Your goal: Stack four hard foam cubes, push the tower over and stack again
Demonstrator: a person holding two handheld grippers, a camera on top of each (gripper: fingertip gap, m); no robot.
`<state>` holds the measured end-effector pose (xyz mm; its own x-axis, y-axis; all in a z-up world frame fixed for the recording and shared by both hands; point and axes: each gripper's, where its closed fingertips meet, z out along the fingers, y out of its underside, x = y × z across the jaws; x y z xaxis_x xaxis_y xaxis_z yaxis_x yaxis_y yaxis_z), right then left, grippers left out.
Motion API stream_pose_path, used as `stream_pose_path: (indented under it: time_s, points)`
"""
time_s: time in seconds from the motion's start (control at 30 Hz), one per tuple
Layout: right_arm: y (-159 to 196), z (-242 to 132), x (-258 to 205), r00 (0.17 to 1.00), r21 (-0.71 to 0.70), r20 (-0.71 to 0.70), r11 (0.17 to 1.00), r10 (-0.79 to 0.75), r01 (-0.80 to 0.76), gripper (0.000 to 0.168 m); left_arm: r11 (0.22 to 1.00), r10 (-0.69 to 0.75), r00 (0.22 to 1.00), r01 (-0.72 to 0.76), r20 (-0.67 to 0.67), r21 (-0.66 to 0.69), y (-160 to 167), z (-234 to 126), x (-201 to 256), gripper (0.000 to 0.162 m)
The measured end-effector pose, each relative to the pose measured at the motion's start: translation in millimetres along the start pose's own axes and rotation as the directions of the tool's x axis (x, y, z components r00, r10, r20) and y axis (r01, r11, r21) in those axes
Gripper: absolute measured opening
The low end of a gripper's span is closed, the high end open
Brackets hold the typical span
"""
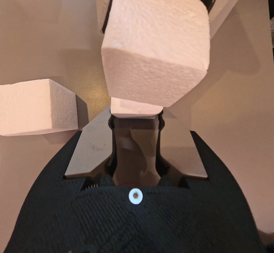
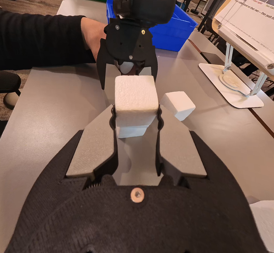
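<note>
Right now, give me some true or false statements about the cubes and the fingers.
1. The right gripper has its fingers on either side of the upper cube. True.
2. Four cubes are stacked. False: the upper cube sits over one lower cube.
3. A loose cube lies on the table beside the stack. True.
4. The bin behind the left gripper is red. False: it is a blue bin.

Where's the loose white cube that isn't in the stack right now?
In the right wrist view, the loose cube lies tilted on the grey table, just right of the two-cube stack and left of the white stand.
</note>
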<state>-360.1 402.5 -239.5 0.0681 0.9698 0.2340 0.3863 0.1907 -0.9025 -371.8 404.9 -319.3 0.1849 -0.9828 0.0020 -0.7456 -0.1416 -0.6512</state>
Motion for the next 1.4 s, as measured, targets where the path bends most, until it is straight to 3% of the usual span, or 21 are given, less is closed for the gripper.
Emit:
stream_pose_path:
  time_s: [0.23, 0.53, 0.73, 0.93, 1.13, 1.4]
  points:
    - [-3, -4, 1, 1.000, 0.010, -0.004, 1.000, -0.007, 0.007, 0.054, 1.000, 0.002, 1.000, -0.002, -0.001, 0.002, -2, 2, 1, 0.060]
    - [-2, -5, 0, 1.000, 0.006, -0.008, 1.000, -0.012, 0.012, 0.054, 1.000, -0.011, 1.000, 0.011, 0.015, 0.014, 1, -8, -2, 0.077]
    - [-3, -5, 0, 1.000, 0.006, -0.005, 1.000, -0.018, 0.018, 0.054, 0.988, -0.005, 1.000, 0.004, 0.003, 0.151, -12, -37, 2, 0.087]
    - [-5, -8, 5, 0.999, 0.009, 0.049, 1.000, 0.005, -0.006, 0.054, 0.960, -0.024, 1.000, 0.018, 0.015, 0.280, -21, -63, -6, 0.087]
    - [-5, -2, 13, 0.993, -0.051, 0.115, 0.999, -0.002, 0.008, 0.054, 0.930, -0.120, 0.968, 0.032, 0.221, 0.366, -29, -87, -46, 0.084]
    - [-9, 4, 7, 0.992, -0.062, 0.127, 0.998, -0.015, 0.023, 0.054, 0.833, -0.341, 0.881, 0.121, 0.328, 0.540, -32, -128, -86, 0.079]
